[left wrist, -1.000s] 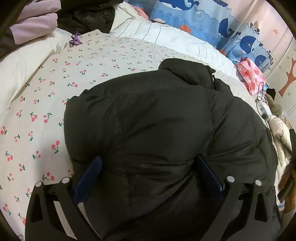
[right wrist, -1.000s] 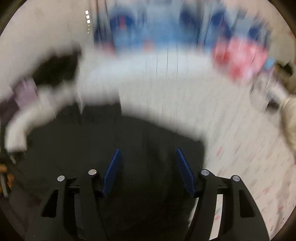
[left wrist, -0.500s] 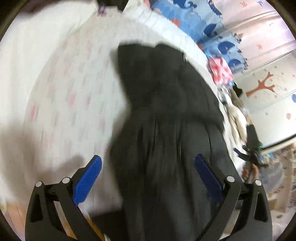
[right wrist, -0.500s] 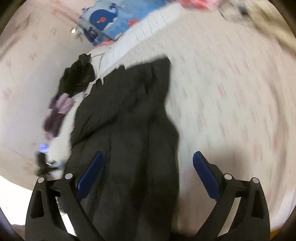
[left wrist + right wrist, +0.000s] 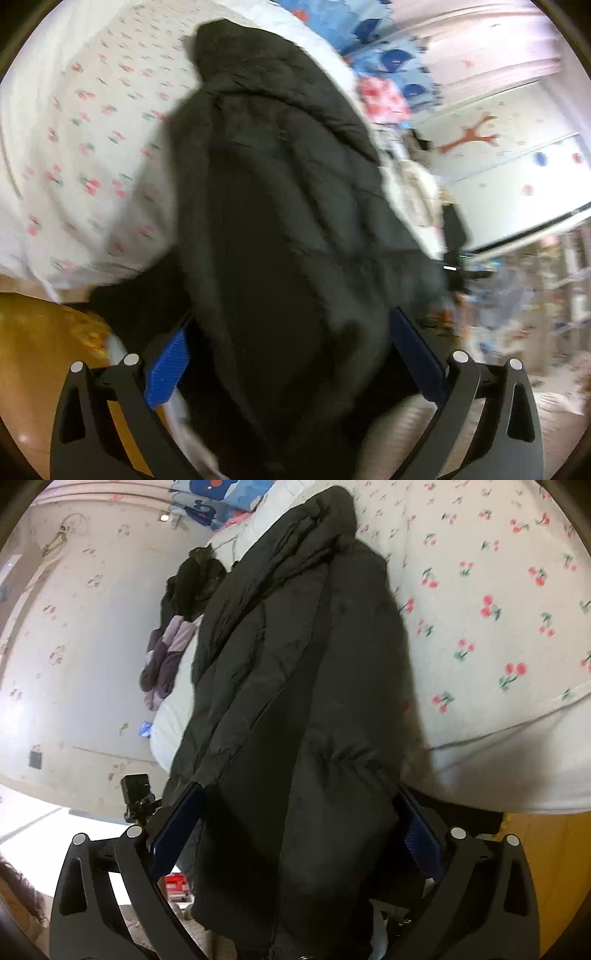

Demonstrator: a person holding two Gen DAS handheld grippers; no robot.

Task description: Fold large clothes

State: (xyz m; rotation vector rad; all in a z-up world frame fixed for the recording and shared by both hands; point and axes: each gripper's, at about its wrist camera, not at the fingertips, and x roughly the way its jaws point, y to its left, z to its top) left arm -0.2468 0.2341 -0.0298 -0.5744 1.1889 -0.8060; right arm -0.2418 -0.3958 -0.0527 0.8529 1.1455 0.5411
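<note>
A large black puffer jacket [image 5: 280,206] lies lengthwise on the bed with the cherry-print sheet [image 5: 92,122], its lower end hanging over the bed's near edge. My left gripper [image 5: 291,358] is open wide, its blue pads on either side of the jacket's hanging end. In the right wrist view the same jacket [image 5: 295,672] fills the middle. My right gripper [image 5: 295,830] is open wide too, with the jacket's bulky end between its pads. Neither gripper visibly pinches the fabric.
A wooden bed frame [image 5: 33,332] shows below the mattress, also in the right wrist view [image 5: 546,867]. Dark and purple clothes [image 5: 173,627] lie piled by the wall. Whale-print bedding [image 5: 369,40] and a pink item [image 5: 384,96] sit at the far end. A small camera [image 5: 135,786] stands nearby.
Both grippers dropped back from above the bed to its near edge and tilted. They now straddle the jacket's hanging end. The jacket now lies long and narrow.
</note>
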